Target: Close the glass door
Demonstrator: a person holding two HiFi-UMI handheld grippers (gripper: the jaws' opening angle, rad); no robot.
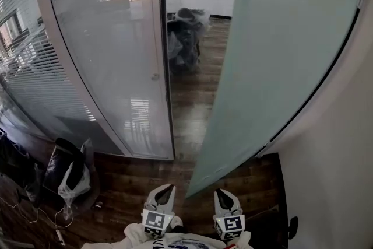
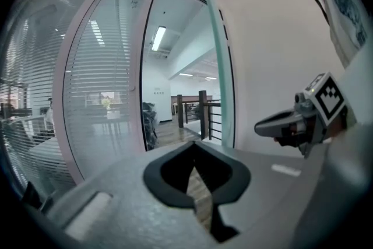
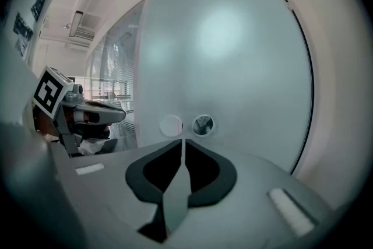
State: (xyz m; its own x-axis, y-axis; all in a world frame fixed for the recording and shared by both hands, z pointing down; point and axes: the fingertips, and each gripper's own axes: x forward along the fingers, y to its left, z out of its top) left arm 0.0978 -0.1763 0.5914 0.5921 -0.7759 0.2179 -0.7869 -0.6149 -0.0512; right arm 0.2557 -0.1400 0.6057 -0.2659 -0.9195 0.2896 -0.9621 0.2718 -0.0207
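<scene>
The frosted glass door [image 1: 280,49] stands open, its leaf slanting from the upper right down to a bottom corner just ahead of my grippers. The doorway gap lies between its free edge and the door frame [image 1: 165,67]. My left gripper [image 1: 165,192] and right gripper [image 1: 224,198] are side by side low in the head view, both shut and holding nothing. In the right gripper view the door panel [image 3: 233,55] fills the picture close ahead of that gripper [image 3: 183,143], with two round fittings [image 3: 186,125] on it. The left gripper [image 2: 195,146] faces the door's edge [image 2: 215,67] and the opening.
A curved frosted glass partition [image 1: 111,55] with blinds stands left of the doorway. Bags are piled [image 1: 186,38] on the wooden floor beyond it, and dark bags [image 1: 67,169] lie at my left. A white wall [image 1: 338,172] runs close on the right.
</scene>
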